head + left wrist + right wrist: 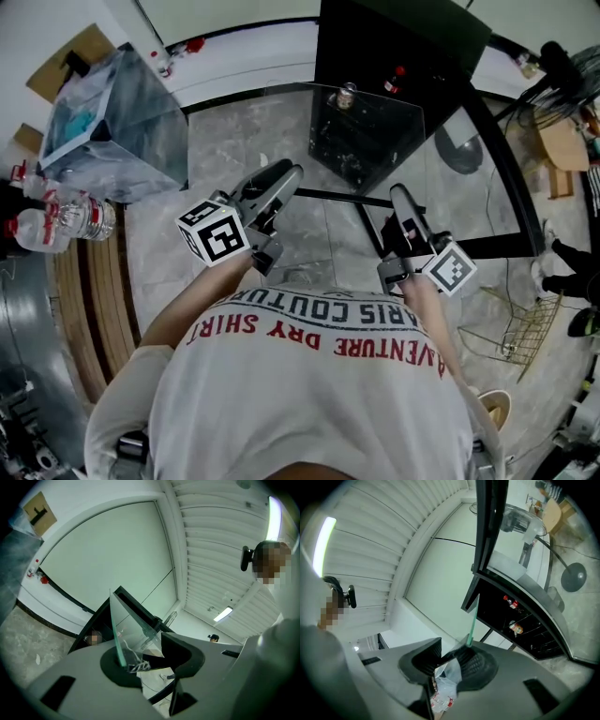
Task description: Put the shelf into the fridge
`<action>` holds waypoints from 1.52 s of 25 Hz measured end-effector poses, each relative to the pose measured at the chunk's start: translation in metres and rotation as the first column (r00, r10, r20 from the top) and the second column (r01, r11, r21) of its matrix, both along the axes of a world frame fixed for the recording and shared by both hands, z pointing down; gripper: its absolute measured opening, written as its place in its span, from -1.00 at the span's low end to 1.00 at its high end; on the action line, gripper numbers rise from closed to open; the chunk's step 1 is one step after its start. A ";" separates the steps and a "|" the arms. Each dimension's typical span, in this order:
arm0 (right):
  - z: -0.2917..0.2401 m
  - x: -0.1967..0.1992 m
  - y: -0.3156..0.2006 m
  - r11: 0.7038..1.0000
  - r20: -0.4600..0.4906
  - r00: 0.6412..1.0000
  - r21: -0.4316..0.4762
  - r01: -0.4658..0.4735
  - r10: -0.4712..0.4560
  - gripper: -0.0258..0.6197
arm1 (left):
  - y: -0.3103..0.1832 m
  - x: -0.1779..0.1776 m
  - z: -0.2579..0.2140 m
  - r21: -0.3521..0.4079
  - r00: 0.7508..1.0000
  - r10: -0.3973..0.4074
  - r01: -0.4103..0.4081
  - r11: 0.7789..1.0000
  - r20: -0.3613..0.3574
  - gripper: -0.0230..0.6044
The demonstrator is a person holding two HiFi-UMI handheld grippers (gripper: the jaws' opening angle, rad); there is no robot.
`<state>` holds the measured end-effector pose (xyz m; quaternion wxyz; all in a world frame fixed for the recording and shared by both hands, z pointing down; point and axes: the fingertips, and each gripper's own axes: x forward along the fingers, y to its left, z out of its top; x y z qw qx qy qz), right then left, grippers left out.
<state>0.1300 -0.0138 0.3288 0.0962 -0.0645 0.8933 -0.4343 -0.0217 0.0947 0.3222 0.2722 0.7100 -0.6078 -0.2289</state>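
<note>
glass shelf [314, 141] is held at its near edge by both grippers. left gripper [292, 176] is clamped on it. right gripper [397, 195] jaws are opening, edge between them. open fridge [403, 37] lies straight ahead, shelf's long axis crosswise, both grippers equally near.

ahead: fridge [412, 42], bottles [397, 79] inside | left: bagged bin [122, 131] | between: open floor [234, 141]
</note>
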 end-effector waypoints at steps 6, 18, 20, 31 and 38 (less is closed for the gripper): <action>-0.009 -0.007 -0.017 1.000 0.013 1.000 0.023 -0.020 0.020 -0.61 | -0.021 -0.009 -0.007 0.020 1.000 0.026 -0.026 0.999 0.014 -0.47; -0.004 -0.015 -0.034 0.993 0.027 0.993 0.027 -0.115 0.114 -0.61 | -0.056 -0.028 0.000 0.023 0.991 0.133 -0.134 0.991 0.016 -0.44; -0.004 -0.021 -0.040 0.991 0.021 0.991 0.022 -0.135 0.135 -0.61 | -0.065 -0.035 0.001 0.019 0.988 0.154 -0.154 0.988 0.011 -0.44; 0.008 -0.046 -0.068 0.959 -0.013 0.959 -0.030 -0.283 0.282 -0.61 | -0.116 -0.071 0.013 -0.034 0.959 0.284 -0.285 0.958 -0.017 -0.44; 0.012 -0.056 -0.084 0.933 -0.027 0.934 -0.047 -0.357 0.356 -0.61 | -0.147 -0.084 0.021 -0.059 0.935 0.352 -0.354 0.933 -0.038 -0.43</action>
